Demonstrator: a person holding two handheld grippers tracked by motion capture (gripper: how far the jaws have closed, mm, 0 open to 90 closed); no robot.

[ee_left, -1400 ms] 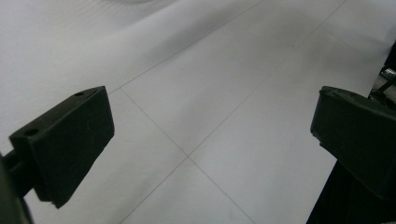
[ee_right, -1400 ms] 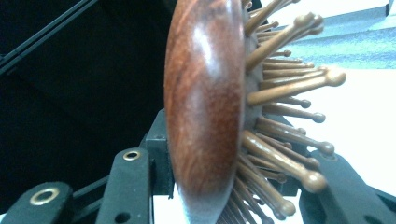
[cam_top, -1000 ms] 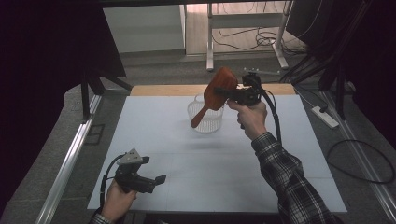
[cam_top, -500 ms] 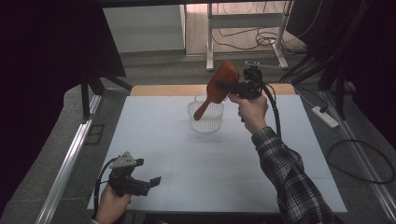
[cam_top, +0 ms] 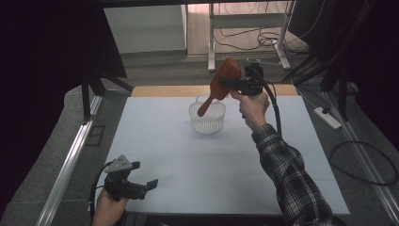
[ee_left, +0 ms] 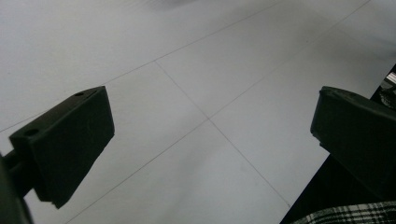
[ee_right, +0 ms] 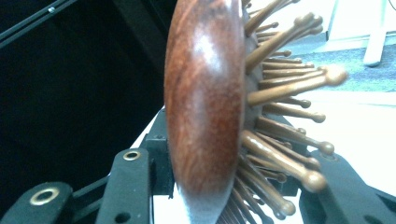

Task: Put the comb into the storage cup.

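My right gripper is shut on the head of a reddish-brown wooden hairbrush, held in the air above the far middle of the table. The brush's handle slants down toward a white mesh basket that stands on the table. In the right gripper view the hairbrush sits edge-on between the jaws, its wooden bristles sticking out to the right. My left gripper rests low at the table's near left edge, open, with bare white table between its jaws in the left gripper view.
The white table is bordered by a metal rail on the left. A power strip and cables lie on the floor to the right. A white desk frame stands beyond the far edge.
The right gripper has lifted the hairbrush a little higher over the basket. The left hand has slid slightly back toward the near edge.
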